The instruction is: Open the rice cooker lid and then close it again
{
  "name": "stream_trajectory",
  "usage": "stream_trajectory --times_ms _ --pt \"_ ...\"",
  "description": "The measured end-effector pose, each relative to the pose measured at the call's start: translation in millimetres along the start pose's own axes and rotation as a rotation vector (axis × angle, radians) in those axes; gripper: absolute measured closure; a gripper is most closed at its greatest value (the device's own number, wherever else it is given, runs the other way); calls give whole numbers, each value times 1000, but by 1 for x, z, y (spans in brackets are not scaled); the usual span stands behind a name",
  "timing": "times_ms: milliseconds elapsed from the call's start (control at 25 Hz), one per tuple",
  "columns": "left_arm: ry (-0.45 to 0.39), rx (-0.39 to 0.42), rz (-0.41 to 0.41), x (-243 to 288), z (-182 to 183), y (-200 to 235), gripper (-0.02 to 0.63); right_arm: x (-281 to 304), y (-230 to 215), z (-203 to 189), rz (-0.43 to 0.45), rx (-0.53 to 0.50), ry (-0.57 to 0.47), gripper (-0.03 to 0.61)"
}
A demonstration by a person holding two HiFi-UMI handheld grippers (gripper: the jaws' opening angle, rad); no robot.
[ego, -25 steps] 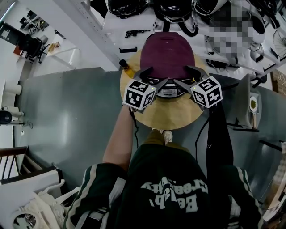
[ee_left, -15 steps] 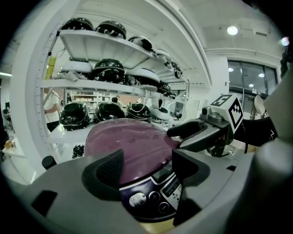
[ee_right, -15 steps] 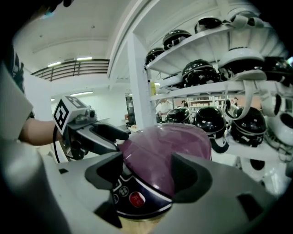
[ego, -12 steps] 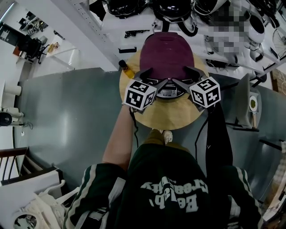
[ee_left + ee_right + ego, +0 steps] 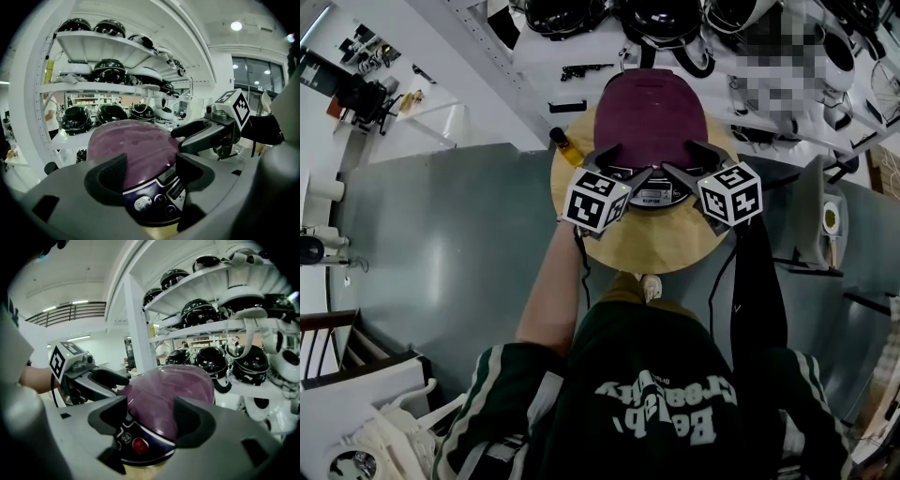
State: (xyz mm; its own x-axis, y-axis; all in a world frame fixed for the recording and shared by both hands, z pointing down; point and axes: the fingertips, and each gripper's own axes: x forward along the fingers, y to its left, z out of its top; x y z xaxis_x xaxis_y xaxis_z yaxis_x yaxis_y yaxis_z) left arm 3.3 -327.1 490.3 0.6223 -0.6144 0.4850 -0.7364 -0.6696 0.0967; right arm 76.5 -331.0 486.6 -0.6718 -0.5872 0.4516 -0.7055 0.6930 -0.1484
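A rice cooker with a shut purple lid (image 5: 652, 112) stands on a round wooden table (image 5: 656, 242). My left gripper (image 5: 628, 161) is at its front left, open, with the front lid edge (image 5: 131, 145) and the control panel (image 5: 159, 199) showing between its jaws. My right gripper (image 5: 682, 157) is at the front right; its jaws are closing, with the lid's front edge (image 5: 173, 390) and a red button (image 5: 139, 445) between them, and the pads are not pressing on it. Each gripper sees the other: the right gripper (image 5: 206, 133) and the left gripper (image 5: 101, 380).
A small yellow-capped bottle (image 5: 565, 145) stands at the table's left rim. White shelves with several dark helmets (image 5: 661, 19) rise right behind the cooker. Grey floor (image 5: 441, 234) lies to the left, and the person's body fills the lower view.
The right gripper has rolled slightly at the cooker's front and the left marker cube has edged a little right. The lid stays shut.
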Motion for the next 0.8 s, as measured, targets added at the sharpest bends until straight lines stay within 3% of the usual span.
stream_trajectory --times_ms 480,800 --pt "59 21 0 3 -4 0 294 5 0 -4 -28 -34 97 261" --pt "40 20 19 1 -4 1 308 4 0 -3 -56 -14 57 265"
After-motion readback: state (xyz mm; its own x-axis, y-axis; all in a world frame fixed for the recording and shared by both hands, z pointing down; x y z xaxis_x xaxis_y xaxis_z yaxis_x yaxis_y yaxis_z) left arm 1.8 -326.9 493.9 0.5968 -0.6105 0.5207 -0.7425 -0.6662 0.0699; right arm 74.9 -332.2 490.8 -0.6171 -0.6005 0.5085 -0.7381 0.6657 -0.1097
